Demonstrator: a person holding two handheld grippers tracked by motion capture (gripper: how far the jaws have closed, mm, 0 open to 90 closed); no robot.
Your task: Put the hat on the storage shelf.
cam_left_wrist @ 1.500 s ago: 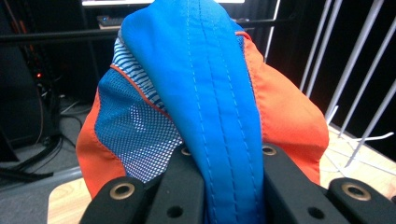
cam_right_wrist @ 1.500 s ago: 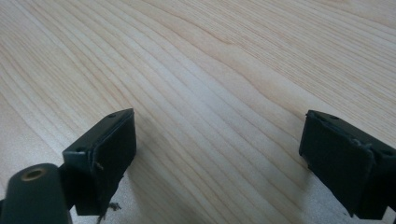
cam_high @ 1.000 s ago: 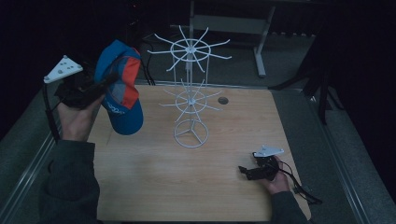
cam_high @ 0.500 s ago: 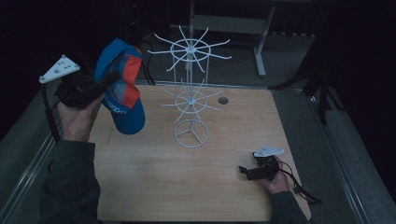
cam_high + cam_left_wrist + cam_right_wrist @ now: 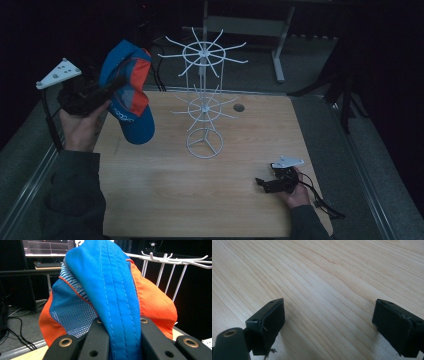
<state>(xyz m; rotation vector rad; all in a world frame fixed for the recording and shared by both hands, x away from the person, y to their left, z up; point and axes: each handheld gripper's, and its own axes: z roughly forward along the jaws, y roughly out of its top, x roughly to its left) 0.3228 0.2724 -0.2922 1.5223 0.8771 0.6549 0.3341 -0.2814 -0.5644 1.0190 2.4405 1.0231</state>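
Cap (image 5: 127, 95) sits clamped in the left hand-held gripper (image 5: 102, 90), raised beside the white wire rack (image 5: 204, 100), unmoved over the last second. Hanging it seems next. Right hand-held gripper (image 5: 267, 184) rests wide open and empty on the desk (image 5: 200, 200).

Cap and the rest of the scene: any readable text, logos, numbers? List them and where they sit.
cap: pale lettering on the blue brim in the high view, too small and blurred to read.
monitor: lines on the screen in the left gripper view, too blurred to read.
Nothing else carries text.
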